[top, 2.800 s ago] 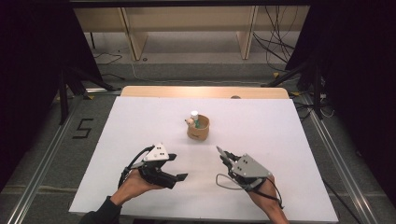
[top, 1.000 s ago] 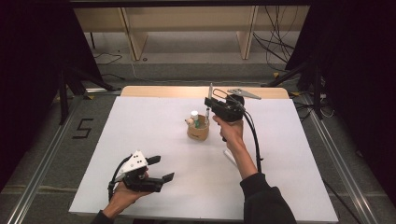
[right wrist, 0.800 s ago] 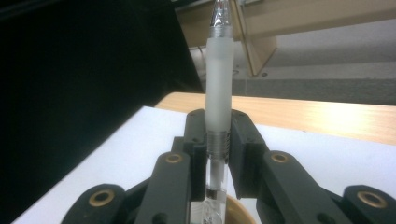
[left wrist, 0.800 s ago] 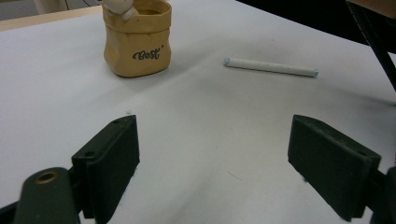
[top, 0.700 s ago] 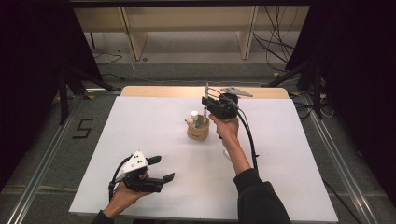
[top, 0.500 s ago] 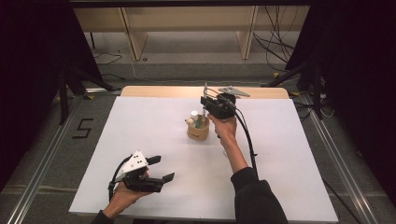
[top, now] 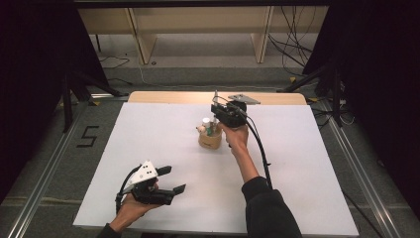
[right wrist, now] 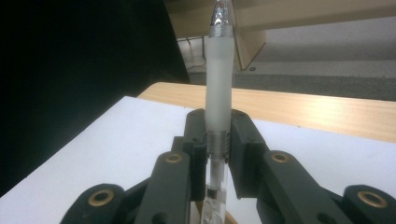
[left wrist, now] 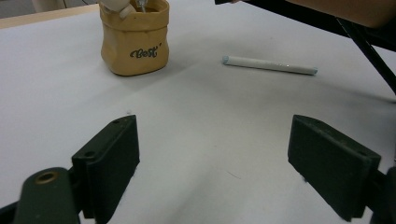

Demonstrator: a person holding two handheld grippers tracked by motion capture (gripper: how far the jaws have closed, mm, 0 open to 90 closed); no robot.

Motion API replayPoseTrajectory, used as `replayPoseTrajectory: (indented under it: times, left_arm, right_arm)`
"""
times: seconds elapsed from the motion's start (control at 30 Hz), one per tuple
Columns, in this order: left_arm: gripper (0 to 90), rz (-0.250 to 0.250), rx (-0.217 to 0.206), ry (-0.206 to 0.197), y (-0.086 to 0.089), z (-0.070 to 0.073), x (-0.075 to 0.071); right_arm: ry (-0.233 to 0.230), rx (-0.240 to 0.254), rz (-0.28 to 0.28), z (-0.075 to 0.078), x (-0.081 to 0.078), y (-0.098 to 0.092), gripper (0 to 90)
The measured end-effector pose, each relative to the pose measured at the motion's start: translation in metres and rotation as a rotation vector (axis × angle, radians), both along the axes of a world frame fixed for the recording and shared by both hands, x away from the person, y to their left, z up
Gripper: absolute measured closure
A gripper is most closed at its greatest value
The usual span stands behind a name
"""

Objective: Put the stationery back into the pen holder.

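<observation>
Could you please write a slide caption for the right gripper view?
Right tool clamps an upright frosted pen above the white table.

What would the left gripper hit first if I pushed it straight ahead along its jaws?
Probably nothing soon: the left gripper looks over bare white table, between the yellow pouch and the white pen. Depth beyond is unclear.
</observation>
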State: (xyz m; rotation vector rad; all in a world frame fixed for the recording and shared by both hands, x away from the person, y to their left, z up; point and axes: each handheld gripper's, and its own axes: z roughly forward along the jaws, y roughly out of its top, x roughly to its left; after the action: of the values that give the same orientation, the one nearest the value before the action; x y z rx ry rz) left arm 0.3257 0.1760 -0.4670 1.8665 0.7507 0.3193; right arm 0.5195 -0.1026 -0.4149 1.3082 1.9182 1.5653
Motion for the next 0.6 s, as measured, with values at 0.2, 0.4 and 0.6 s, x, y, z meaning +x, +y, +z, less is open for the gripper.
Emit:
replayPoseTrajectory:
  times: [0.2, 0.4, 0.6]
  left_arm:
    - [16.3, 0.0, -0.001, 0.006, -0.001, -0.001, 0.0]
    - [16.3, -0.005, 0.006, 0.003, -0.001, -0.001, 0.0]
    - [16.3, -0.008, 0.009, 0.005, -0.002, -0.001, 0.0]
  right_arm:
    - [0.011, 0.001, -0.001, -0.005, 0.003, 0.002, 79.1]
    - [0.013, -0.002, -0.001, -0.009, 0.003, 0.007, 79.1]
    - [0.016, -0.012, -0.003, -0.011, 0.003, 0.009, 79.0]
